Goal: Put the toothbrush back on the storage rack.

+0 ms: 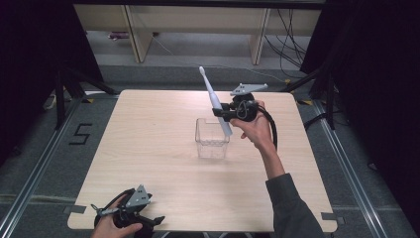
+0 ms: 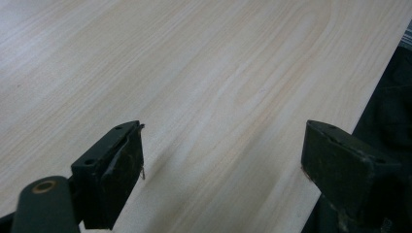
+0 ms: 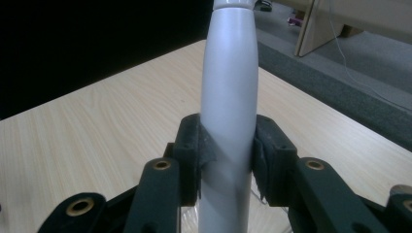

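High view: right hand-held gripper (image 1: 221,112) grips toothbrush (image 1: 214,99), head up-left.

One readable mark: a black figure on the floor.
A black numeral "5" (image 1: 79,134) stands on the grey carpeted floor (image 1: 44,163), just beyond the left edge of the light wooden table (image 1: 148,163), near its far-left corner.

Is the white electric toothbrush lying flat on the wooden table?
No, the white electric toothbrush is held up in the right gripper, tilted above the clear plastic box.
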`<state>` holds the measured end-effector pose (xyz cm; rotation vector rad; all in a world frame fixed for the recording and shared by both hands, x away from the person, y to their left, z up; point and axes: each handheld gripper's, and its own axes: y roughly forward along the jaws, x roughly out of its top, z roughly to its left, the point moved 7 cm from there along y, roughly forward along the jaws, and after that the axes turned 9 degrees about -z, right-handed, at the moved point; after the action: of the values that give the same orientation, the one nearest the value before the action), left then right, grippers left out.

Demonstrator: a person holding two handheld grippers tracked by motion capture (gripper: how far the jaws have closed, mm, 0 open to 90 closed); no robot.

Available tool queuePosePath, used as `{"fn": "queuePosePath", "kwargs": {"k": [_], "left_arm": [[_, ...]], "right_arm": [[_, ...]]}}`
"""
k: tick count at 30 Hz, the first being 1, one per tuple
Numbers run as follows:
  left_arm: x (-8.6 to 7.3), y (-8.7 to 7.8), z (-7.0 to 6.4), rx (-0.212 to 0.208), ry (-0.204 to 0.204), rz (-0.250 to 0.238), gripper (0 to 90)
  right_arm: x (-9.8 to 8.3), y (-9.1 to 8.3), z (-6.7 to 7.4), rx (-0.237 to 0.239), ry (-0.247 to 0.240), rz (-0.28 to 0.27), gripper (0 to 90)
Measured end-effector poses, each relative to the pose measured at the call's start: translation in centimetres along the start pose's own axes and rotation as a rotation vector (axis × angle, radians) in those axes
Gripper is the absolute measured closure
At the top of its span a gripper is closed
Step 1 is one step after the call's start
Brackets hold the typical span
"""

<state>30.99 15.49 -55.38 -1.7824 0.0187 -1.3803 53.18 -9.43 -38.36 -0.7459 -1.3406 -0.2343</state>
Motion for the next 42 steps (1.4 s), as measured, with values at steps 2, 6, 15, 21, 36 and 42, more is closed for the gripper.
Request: {"fn": "queuePosePath", "kwargs": {"k": [2,6,15,21,36,42], "left_arm": [[0.0,0.0,0.0,-0.001,-0.001,-0.001,14.8],[0.0,0.0,0.0,-0.001,-0.001,-0.001,14.8],[0.0,-0.1,0.0,-0.002,0.001,0.000,14.8],[0.0,-0.1,0.0,-0.002,-0.001,-0.002,14.8],[0.0,-0.1,-0.1,-0.006,0.003,0.002,14.8],[0.0,-0.1,0.0,-0.003,0.002,0.000,14.8]], "right_arm": [[0.0,0.5,0.2,0.010,0.006,-0.004,66.7],[-0.4,1.3,0.3,0.009,0.011,0.010,66.7],[-1.1,2.6,0.0,0.016,0.013,0.012,66.7],[-2.2,3.3,-0.1,0.009,0.002,0.038,66.7],[-5.3,5.4,0.3,0.011,-0.018,0.153,66.7],[-6.1,5.9,0.5,0.011,-0.047,0.209,66.6]]}}
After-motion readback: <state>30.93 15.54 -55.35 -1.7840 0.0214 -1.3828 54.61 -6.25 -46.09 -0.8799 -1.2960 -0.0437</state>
